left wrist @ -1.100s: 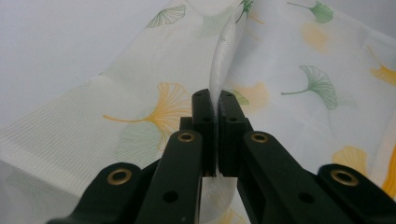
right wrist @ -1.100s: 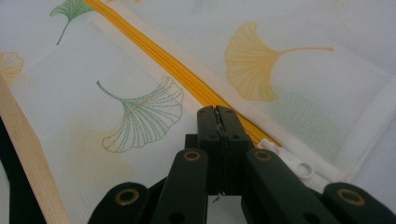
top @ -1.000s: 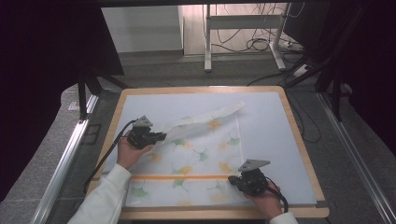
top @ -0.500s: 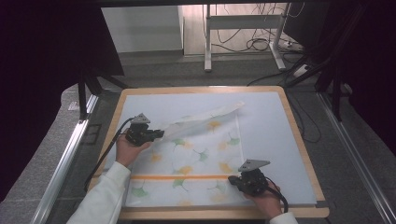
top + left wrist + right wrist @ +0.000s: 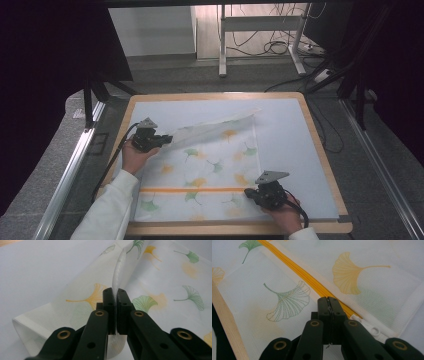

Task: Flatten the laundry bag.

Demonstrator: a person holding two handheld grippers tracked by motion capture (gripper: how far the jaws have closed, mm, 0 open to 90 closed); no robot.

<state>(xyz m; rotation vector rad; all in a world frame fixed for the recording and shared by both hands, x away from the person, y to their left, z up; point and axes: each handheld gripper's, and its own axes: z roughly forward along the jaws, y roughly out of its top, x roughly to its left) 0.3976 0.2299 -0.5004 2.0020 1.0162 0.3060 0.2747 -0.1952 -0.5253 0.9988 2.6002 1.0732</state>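
The soft, light mesh laundry bag (image 5: 210, 165) is pinched at its folded edge by the left gripper (image 5: 162, 140); the right gripper (image 5: 248, 192) is clamped by the orange zipper (image 5: 312, 281).

A mesh bag (image 5: 210, 170) lies flat on the bench (image 5: 295, 145), toward my near left part of it. My left tongs (image 5: 162, 140) sit at the bag's far left corner, pinched on its edge, and from there a fold of the bag runs away toward the far right, lying over the rest. My right tongs (image 5: 249, 192) rest on the bag's near right part, at the right end of the zipper (image 5: 190, 189), which runs left to right across the bag near my side.
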